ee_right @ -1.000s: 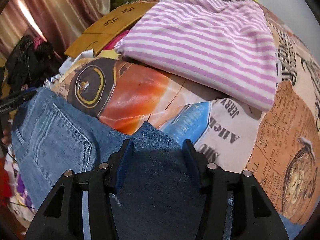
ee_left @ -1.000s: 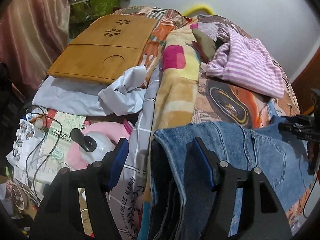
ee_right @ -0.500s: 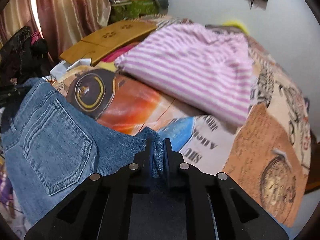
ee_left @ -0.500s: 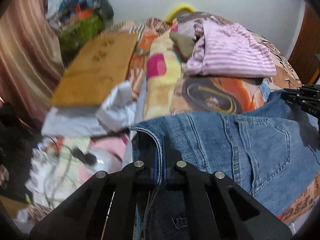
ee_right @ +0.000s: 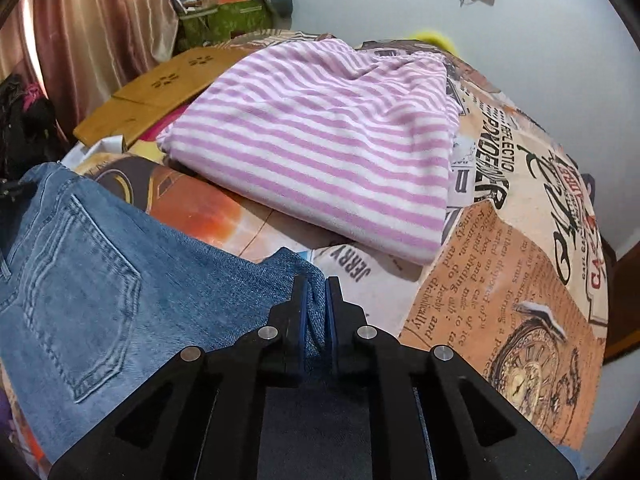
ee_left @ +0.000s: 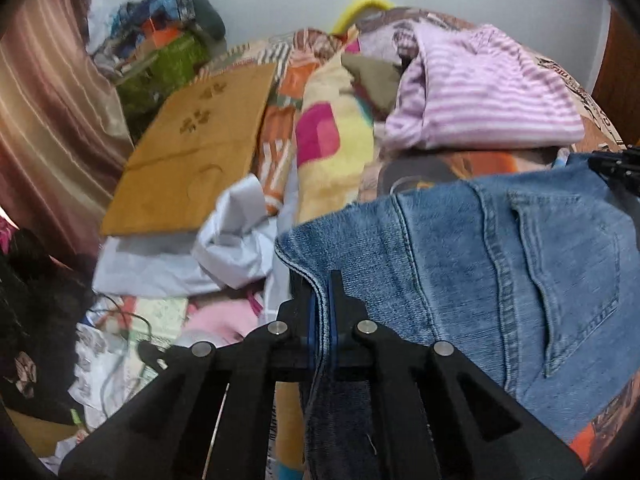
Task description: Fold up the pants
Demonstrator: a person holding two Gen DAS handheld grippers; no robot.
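Observation:
Blue jeans lie on the bed with a back pocket facing up. In the left wrist view my left gripper is shut on the jeans' folded left edge, with denim pinched between its blue pads. My right gripper is shut on the jeans at their right corner, where the cloth bunches between the pads. The left wrist view shows the right gripper as a black tip at the far right edge of the jeans. The fabric below both grippers is hidden by their bodies.
A folded pink-and-white striped garment lies on the printed bedsheet just beyond the jeans. A wooden lap table and crumpled white cloth sit at the left. Cables and clutter fill the floor beside the bed.
Both grippers went from open to shut on the jeans' edge. The left one then shifted, and the jeans now spread wider and nearer in its view.

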